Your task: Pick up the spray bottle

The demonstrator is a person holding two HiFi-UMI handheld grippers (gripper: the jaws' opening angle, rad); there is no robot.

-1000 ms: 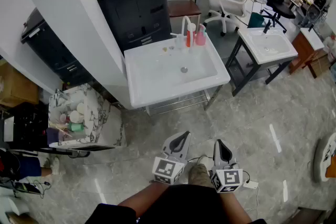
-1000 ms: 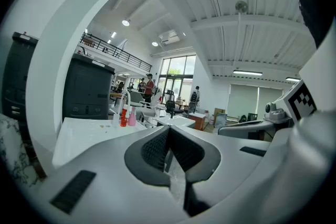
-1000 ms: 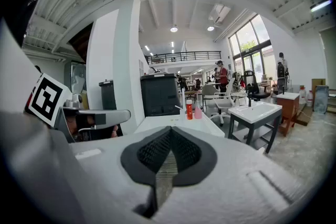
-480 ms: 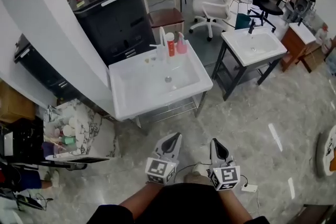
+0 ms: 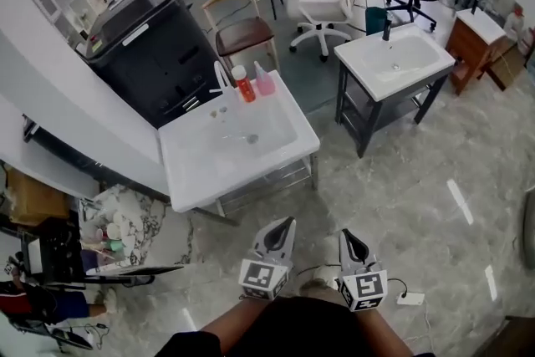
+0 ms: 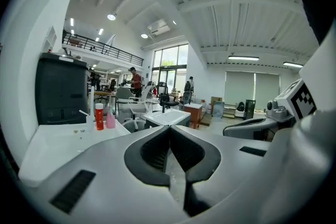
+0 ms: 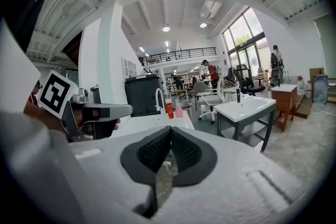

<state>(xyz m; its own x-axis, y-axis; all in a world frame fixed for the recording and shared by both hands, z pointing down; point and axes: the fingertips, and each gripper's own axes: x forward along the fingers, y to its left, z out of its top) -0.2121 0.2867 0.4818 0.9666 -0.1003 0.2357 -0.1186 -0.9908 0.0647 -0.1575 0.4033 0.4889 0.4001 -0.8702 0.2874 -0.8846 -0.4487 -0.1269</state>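
Head view: left gripper [image 5: 286, 223], right gripper [image 5: 346, 234] closed, empty, well short of sink [image 5: 191, 181]. Open one early; take pink spray bottle [image 5: 264, 82] clear of red bottle [image 5: 243, 85] beside.

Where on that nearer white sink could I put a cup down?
The nearer sink is bare along its front rim and across the basin. Its far edge is crowded: the faucet, red bottle and pink spray bottle stand close together there. The second sink, to the right, is bare but for its tap.
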